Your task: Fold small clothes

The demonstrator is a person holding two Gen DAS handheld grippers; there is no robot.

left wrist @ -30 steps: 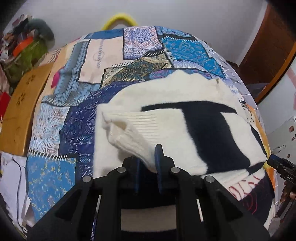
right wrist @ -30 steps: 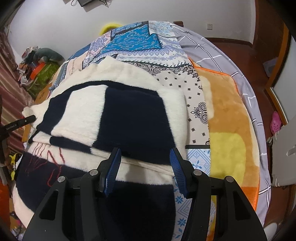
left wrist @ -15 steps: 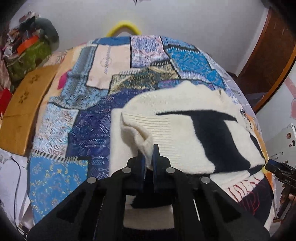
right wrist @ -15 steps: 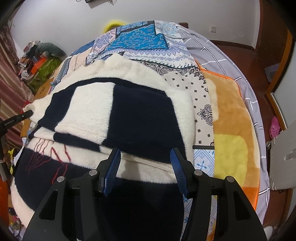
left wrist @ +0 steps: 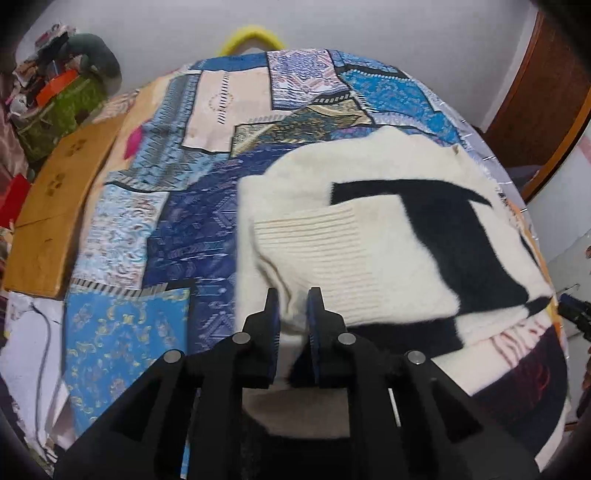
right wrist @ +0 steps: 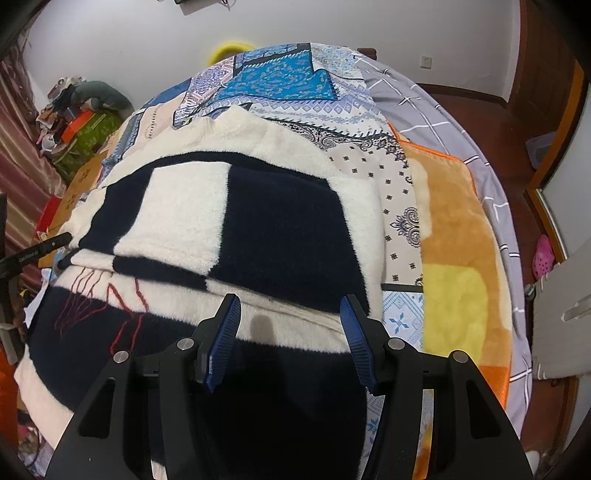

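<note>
- Left gripper (left wrist: 291,295): jaws a narrow gap apart, cream knit lying between the blue pads; whether they pinch it or have let go, cannot tell. Ribbed cuff (left wrist: 310,240) of the folded-in sleeve lies flat just beyond the tips.
- Right gripper (right wrist: 290,306): jaws spread wide, holding nothing, hovering over the near part of the sweater (right wrist: 236,206).
- Sweater: cream and navy fuzzy knit with thin red stitching near the left edge, spread across the bed. One fold edge runs crosswise just ahead of the right fingertips.
- Step in hand, by my reading: setting the sleeve down over the body. To do it well, let the cuff settle square with the fold edge, part the jaws fully before backing away so the fuzzy pile does not drag, and smooth any bulge at the sleeve's bend.
- Judgement: thick knit will spring back; press the crease before the next fold.
- Risk: pulling back low could snag the cuff and undo the fold.
- Surface: patchwork quilt (left wrist: 155,206) in blues and beige, soft and uneven. Orange and yellow plush blanket (right wrist: 454,266) to the sweater's right, grey checked sheet (right wrist: 443,103) beyond.
- Room: wooden board (left wrist: 55,199) left of the bed, green bag (left wrist: 62,107) with clutter further back, yellow ring (left wrist: 251,33) at the far edge, white wall, wooden door (left wrist: 543,92) at right.
</note>
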